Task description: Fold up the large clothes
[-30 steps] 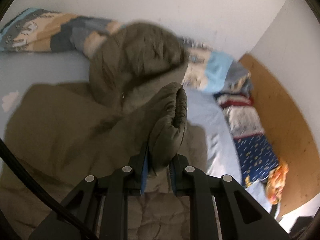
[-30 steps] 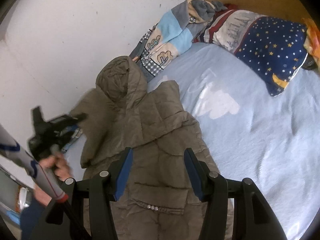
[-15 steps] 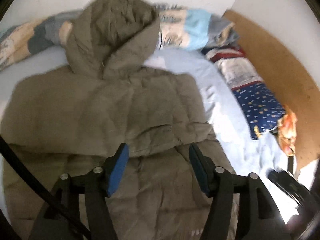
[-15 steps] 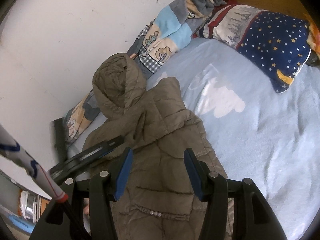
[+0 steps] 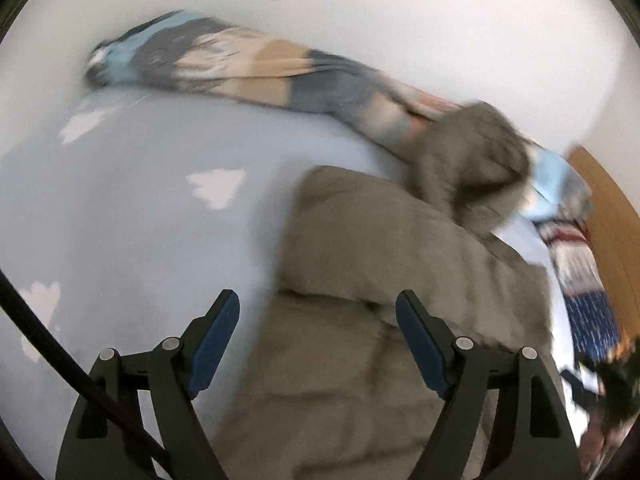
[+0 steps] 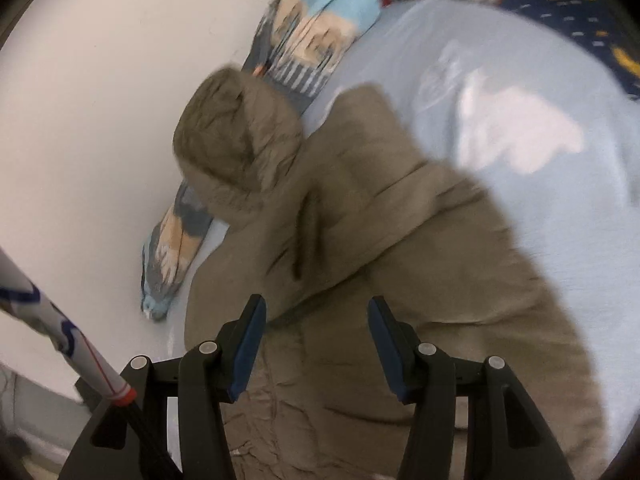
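The olive quilted coat [image 6: 360, 240] lies flat on the bed [image 6: 560, 220], its long axis running from the hem near the cameras to the puffy hood [image 6: 236, 148], which points at the wall beside a patchwork quilt [image 6: 320, 28]. The left claw [image 5: 318, 312] has just been opening and holds nothing; the right claw [image 6: 316, 316] gapes empty above the coat.

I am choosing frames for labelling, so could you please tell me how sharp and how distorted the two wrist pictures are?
Left wrist view: heavy motion blur smears the olive jacket, the patterned blanket and the sheet; only the left gripper, jaws open, stays crisp. Right wrist view: milder blur, the jacket's hood readable, right gripper sharp. Both show fisheye bending and dark corner vignetting.
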`<state>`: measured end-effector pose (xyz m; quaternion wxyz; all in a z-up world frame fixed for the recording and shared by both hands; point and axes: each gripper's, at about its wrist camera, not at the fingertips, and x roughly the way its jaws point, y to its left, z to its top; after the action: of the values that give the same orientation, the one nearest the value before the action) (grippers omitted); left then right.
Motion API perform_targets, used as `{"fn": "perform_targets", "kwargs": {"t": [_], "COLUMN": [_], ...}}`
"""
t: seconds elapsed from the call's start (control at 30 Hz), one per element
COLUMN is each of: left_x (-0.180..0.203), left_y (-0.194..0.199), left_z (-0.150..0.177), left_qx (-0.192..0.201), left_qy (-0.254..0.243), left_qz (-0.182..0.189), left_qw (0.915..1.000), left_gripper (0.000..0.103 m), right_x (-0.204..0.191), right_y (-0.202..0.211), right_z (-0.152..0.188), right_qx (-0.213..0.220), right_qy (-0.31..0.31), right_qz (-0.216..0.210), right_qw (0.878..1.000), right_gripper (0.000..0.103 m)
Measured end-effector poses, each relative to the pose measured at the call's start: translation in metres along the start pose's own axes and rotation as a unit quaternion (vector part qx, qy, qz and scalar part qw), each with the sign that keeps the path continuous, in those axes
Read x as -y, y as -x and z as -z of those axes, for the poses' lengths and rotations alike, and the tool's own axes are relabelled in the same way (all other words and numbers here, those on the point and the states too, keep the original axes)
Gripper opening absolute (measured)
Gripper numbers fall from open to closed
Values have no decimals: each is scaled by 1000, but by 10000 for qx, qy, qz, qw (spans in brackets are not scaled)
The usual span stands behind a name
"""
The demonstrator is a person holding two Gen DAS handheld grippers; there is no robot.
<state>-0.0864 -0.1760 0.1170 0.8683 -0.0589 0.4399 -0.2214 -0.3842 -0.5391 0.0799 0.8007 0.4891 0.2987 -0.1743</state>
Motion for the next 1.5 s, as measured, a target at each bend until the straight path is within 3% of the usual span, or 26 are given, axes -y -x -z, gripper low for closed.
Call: {"fn": "perform_targets", "kwargs": {"t": [0.1, 0.3, 0.43, 0.57, 0.63, 0.73, 0.9, 0.97, 1.1, 1.23, 1.3, 1.4, 1.5], "left_x": [-4, 0, 8, 21, 22, 24, 21, 24, 43, 72, 88, 97, 91], "left_y": [-15, -37, -57, -73, -82, -107, -111, -97, -52, -34, -40, -57, -84], "left_z": [-12, -21, -21, -17, -15, -7, -1, -6, -18, -14, -4, 8, 17], "left_qx": [-15, -33, -123, -202, -318, -801, -923, -692, 133, 414, 325, 98, -380], "left_qy": [71, 92, 50, -247, -295, -356, -230, -285, -487, -994, -1311, -1543, -1516], "left_qz": [128, 193, 134, -106, -163, -324, -327, -457, -440, -154, -44, -103, -217], "left_qw": [9999, 9998, 9998, 9994, 9989, 9956, 9949, 9961, 9978, 9941, 9908, 9879, 9875], "left_gripper": [79, 79, 79, 79, 79, 80, 80, 80, 80, 80, 80, 80, 80], "right_x": [-19, -27, -25, -27, -35, -35, -20, -21, -31, -58, -69, -77, -75], "right_y": [-29, -66, -83, -79, -74, -80, -88, -82, -55, -28, -27, -47, -72], "right_z": [0, -4, -6, -12, -15, -13, -15, -16, -16, -12, -9, -1, 6], "right_qx": [-162, -227, -191, 138, 241, 132, -37, -25, 119, 808, 966, 753, 542], "right_qy": [309, 252, 286, 344, 598, 841, 614, 598, 526, 1145, 1432, 1823, 2071], "right_qz": [127, 102, 275, 542, 880, 1199, 1234, 1289, 1431, 1748, 1572, 1413, 1608], "right_qw": [9993, 9994, 9990, 9978, 9940, 9891, 9905, 9898, 9882, 9746, 9723, 9701, 9635], "right_gripper": [58, 51, 26, 20, 20, 20, 24, 35, 39, 39, 39, 39, 39]}}
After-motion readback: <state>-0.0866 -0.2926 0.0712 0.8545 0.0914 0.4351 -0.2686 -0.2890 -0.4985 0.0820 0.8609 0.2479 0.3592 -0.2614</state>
